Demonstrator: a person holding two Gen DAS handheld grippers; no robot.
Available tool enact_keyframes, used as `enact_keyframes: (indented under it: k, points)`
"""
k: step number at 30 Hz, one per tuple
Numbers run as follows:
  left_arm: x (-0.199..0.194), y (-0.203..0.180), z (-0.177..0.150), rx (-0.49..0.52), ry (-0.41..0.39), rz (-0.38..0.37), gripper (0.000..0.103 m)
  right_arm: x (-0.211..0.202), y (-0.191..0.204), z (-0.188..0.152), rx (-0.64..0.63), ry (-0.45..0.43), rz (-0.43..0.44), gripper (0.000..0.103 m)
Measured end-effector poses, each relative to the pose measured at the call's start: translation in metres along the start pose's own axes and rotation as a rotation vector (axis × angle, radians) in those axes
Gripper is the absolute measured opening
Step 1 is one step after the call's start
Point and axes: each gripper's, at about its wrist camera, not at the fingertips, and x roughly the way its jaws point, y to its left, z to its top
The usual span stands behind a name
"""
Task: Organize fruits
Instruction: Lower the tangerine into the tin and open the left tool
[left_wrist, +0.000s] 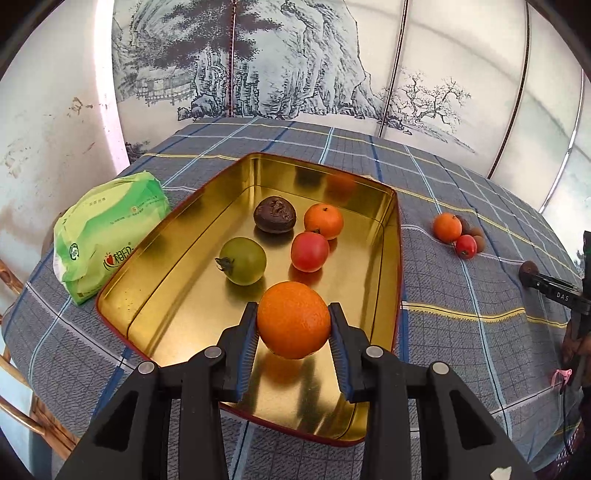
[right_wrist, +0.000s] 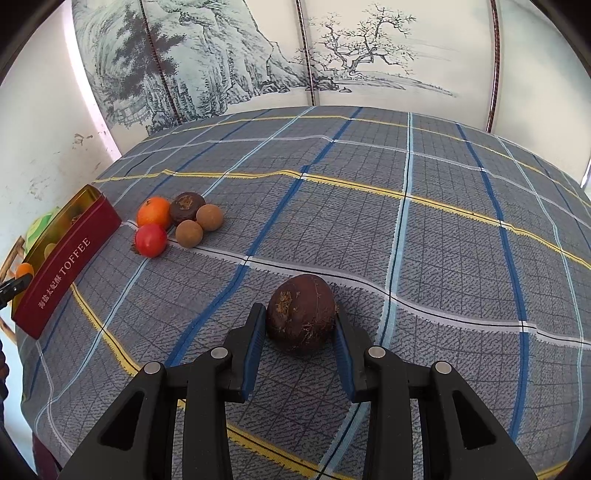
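Observation:
My left gripper (left_wrist: 293, 325) is shut on an orange (left_wrist: 293, 320) and holds it over the near part of the gold tin tray (left_wrist: 177, 266). In the tray lie a green tomato (left_wrist: 244, 260), a red tomato (left_wrist: 309, 251), a small orange (left_wrist: 324, 220) and a dark brown fruit (left_wrist: 274, 214). My right gripper (right_wrist: 301, 328) is shut on a dark brown fruit (right_wrist: 301, 319) just above the cloth. A cluster lies on the cloth: an orange (right_wrist: 154, 212), a red tomato (right_wrist: 150, 240), a dark fruit (right_wrist: 186, 207) and two tan longans (right_wrist: 189, 232).
The table is covered by a grey-blue checked cloth (right_wrist: 369, 221). A green tissue pack (left_wrist: 107, 232) lies left of the tray. The tray's red side reads TOFFEE (right_wrist: 66, 269). A painted screen (left_wrist: 277, 55) stands behind the table. A rattan chair (left_wrist: 14, 369) is at the left.

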Motion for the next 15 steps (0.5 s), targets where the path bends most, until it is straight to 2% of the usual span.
enact_keyframes:
  k: [15]
  points:
    - [0.0053, -0.002, -0.0006, 0.016, 0.005, 0.014, 0.033, 0.0008, -0.0013, 0.0009, 0.0, 0.0, 0.0, 0.036]
